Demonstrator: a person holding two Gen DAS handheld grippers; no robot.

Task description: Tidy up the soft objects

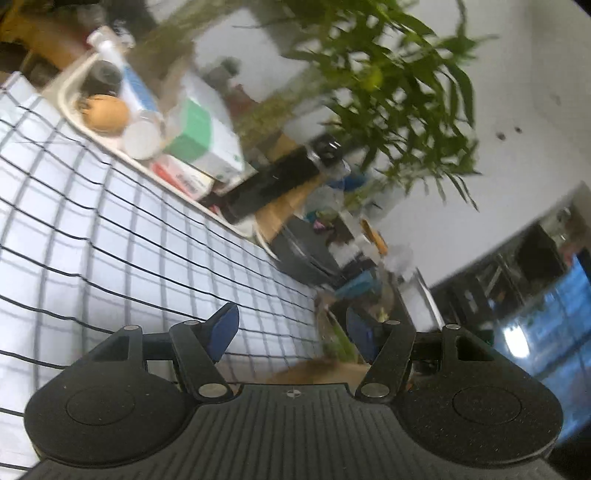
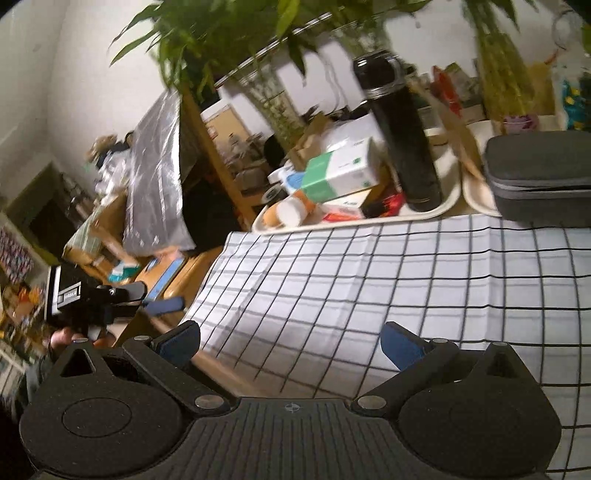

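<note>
1. Jaws of the left hand-held gripper (image 1: 291,334) are standing apart with nothing between the blue pads; the view here is tilted and blurred.
2. The right hand-held gripper (image 2: 291,345) is also showing wide jaws with no object between them, hanging over the near edge of the checked cloth (image 2: 388,288).
3. The checked cloth, white with dark grid lines, is lying spread flat on the wooden desk (image 2: 173,284); its left edge is running just inside the desk edge. In the left wrist view the same cloth (image 1: 122,251) is filling the left half of the frame.
4. In the right wrist view the left hand-held gripper (image 2: 162,304) is showing at the far left, off the cloth's left edge, with a hand (image 2: 64,338) gripping it from below.
5. Beyond the cloth's far edge a cream tray (image 2: 439,208) is sitting on the desk, touching or just beside the cloth; which one, I cannot tell.
6. The tray is carrying a tall black flask (image 2: 400,133), upright, a green-and-white box (image 2: 338,171) and small tubes and packets.
7. A dark grey zip case (image 2: 539,177) is resting to the right of that tray.
8. Leafy green plants (image 2: 207,33) are standing behind everything, against a white wall.
</note>
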